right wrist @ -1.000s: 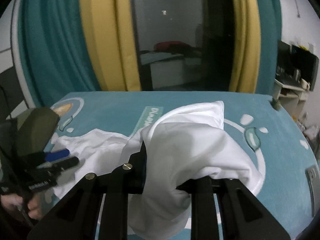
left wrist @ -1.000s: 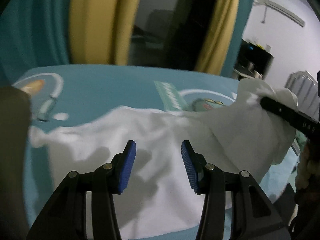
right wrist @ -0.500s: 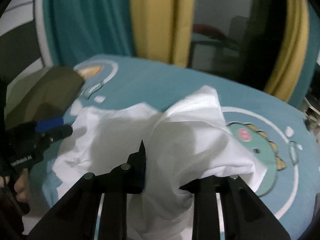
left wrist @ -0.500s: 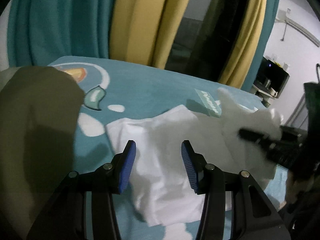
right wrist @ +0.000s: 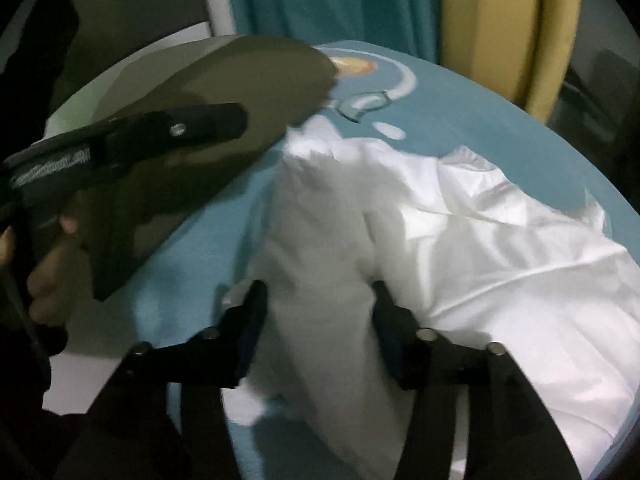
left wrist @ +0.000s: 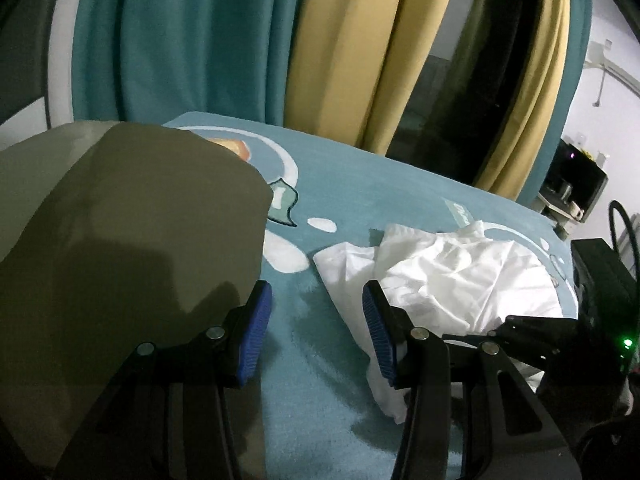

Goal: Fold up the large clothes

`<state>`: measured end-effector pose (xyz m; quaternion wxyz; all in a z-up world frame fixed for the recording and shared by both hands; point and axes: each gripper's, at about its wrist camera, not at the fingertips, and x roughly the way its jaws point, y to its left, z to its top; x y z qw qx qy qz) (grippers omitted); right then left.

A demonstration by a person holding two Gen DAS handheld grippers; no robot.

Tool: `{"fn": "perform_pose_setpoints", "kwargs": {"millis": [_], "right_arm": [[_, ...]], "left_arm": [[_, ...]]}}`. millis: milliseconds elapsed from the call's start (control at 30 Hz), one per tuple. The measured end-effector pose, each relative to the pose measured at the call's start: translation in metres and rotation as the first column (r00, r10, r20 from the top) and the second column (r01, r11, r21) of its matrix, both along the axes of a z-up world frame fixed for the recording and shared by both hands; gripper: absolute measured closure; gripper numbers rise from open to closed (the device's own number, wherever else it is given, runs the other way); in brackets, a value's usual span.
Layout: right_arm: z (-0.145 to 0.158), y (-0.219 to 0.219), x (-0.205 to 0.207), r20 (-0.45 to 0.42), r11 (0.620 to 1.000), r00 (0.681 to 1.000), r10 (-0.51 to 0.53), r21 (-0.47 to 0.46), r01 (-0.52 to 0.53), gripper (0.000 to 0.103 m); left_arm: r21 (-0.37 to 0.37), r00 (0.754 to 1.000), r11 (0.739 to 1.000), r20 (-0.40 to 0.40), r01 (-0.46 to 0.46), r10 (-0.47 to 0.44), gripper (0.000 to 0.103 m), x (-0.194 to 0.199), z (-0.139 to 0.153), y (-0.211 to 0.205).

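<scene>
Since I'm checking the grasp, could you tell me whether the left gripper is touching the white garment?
Apart. In the left wrist view the left gripper is open over bare teal blanket, and the white garment lies beyond its right finger.

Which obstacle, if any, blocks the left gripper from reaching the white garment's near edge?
Probably none: the left gripper is open, the white garment lies just ahead to its right, with only bare teal cover between.

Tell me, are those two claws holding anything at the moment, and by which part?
The left gripper is open and holds nothing. The right gripper has a bunched fold of the white garment between its spread fingers; whether it actually grips cannot be told.
</scene>
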<state>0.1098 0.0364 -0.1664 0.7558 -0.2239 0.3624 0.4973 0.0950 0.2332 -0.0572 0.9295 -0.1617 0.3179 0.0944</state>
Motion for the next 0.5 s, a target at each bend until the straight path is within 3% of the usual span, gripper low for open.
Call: {"fn": "perform_pose_setpoints", "kwargs": {"millis": [167, 267, 367, 500], "right_arm": [[0.022, -0.025, -0.011, 0.023, 0.998, 1.0, 0.009, 0.059, -0.011, 0.046], [0.038, -0.047, -0.013, 0.042, 0.993, 0.999, -0.015, 0.117, 0.01, 0.045], [0.052, -0.074, -0.006, 0.073, 0.985, 0.994, -0.078, 0.158, 0.066, 0.044], [0.06, -0.11, 0.007, 0.121, 0.963, 0.968, -0.218, 0.186, 0.194, 0.04]], "left_arm": [[0.006, 0.997, 0.998, 0.043, 0.059, -0.059, 0.053, 0.007, 0.011, -0.016], [0.022, 0.985, 0.987, 0.068, 0.159, -0.16, 0.053, 0.02, 0.017, -0.033], [0.077, 0.962, 0.959, 0.008, 0.272, -0.273, 0.052, 0.045, 0.016, -0.055], [0.121, 0.916, 0.913, -0.156, 0.39, -0.371, 0.052, 0.084, -0.006, -0.079]]}}
